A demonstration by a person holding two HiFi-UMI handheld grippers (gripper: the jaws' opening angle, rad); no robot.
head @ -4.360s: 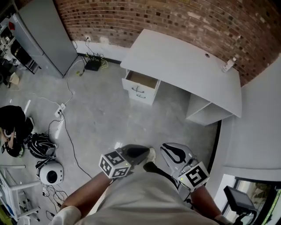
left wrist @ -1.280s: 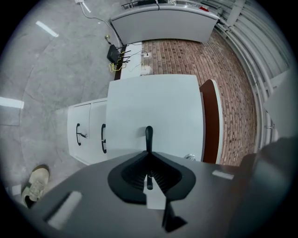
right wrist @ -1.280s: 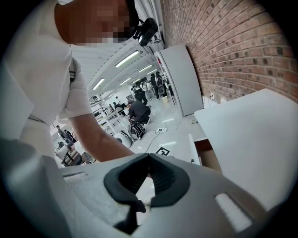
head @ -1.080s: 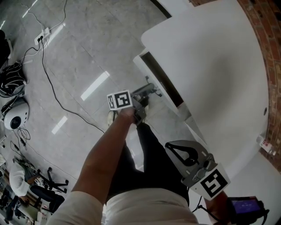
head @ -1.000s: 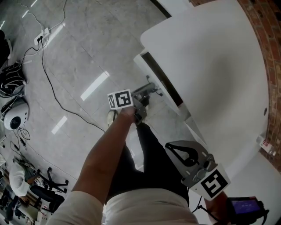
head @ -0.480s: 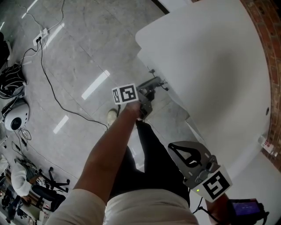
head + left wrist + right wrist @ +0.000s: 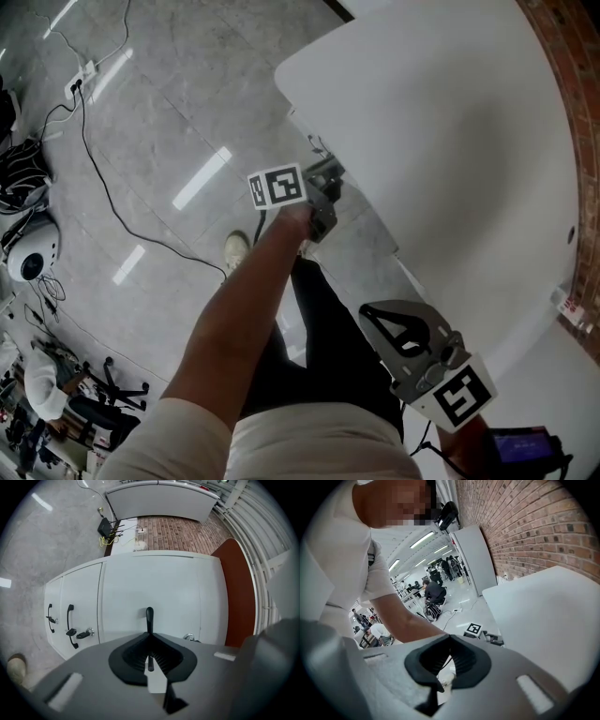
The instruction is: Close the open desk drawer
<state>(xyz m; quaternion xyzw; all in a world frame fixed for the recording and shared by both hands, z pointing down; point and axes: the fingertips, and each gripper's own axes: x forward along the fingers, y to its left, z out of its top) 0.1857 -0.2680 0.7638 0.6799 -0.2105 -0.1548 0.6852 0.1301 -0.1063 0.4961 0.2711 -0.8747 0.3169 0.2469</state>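
Observation:
The white desk [image 7: 450,122] fills the upper right of the head view. My left gripper [image 7: 328,176] reaches under its front edge, against the top drawer. In the left gripper view the drawer front [image 7: 140,585] is close ahead, and its black handle [image 7: 149,613] runs straight between my left gripper's [image 7: 149,635] jaws, which are shut on it. No dark gap shows above the drawer. Held low at the bottom right, away from the desk, my right gripper [image 7: 367,314] is shut and holds nothing. The same gripper [image 7: 450,638] points past my left arm.
Two lower drawers with black handles [image 7: 70,620] and a key in a lock [image 7: 83,633] sit beside the top one. The person's legs and a shoe [image 7: 234,248] stand close before the desk. Cables [image 7: 94,122] cross the grey floor; a brick wall [image 7: 574,56] backs the desk.
Over the last second my left gripper moved toward the desk with the drawer front. The dark opening of the drawer has vanished under the desk top. The right gripper stayed put.

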